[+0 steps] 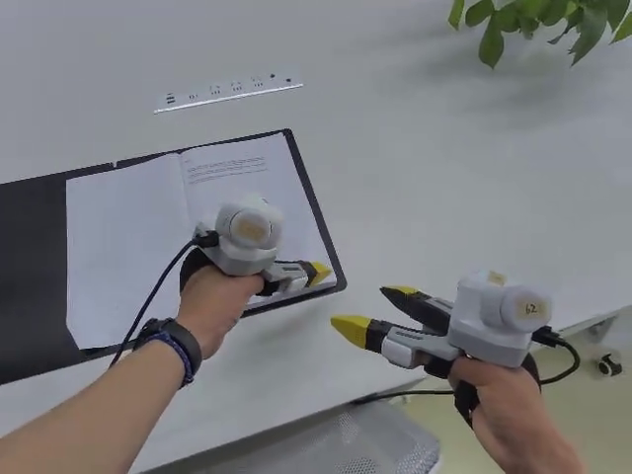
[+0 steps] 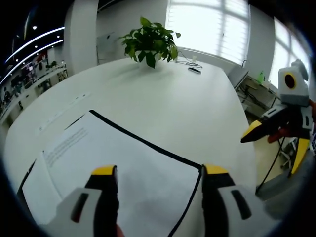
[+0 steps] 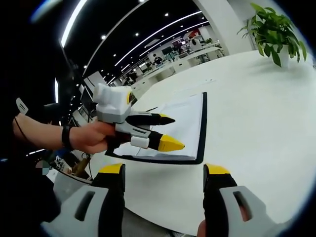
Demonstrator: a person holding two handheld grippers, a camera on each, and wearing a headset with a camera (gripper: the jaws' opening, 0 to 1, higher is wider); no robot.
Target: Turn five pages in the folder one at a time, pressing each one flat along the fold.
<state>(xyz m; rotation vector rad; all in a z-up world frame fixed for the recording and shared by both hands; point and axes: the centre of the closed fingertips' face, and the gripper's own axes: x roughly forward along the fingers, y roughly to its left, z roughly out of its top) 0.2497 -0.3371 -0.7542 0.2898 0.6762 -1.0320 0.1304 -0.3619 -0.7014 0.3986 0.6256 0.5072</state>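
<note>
The folder [image 1: 126, 237] is lying open on the table [image 1: 444, 178], just under and ahead of the left gripper [image 2: 160, 170], whose jaws are standing apart, gripping nothing. The right gripper [image 1: 375, 310] is hovering beyond the folder's edge, jaws likewise spread. White pages are showing flat inside a black cover.

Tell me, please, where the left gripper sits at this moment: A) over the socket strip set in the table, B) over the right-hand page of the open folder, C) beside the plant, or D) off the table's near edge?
B: the left gripper, jaws apart, is over the right-hand page of the open folder, near its lower right corner.
</note>
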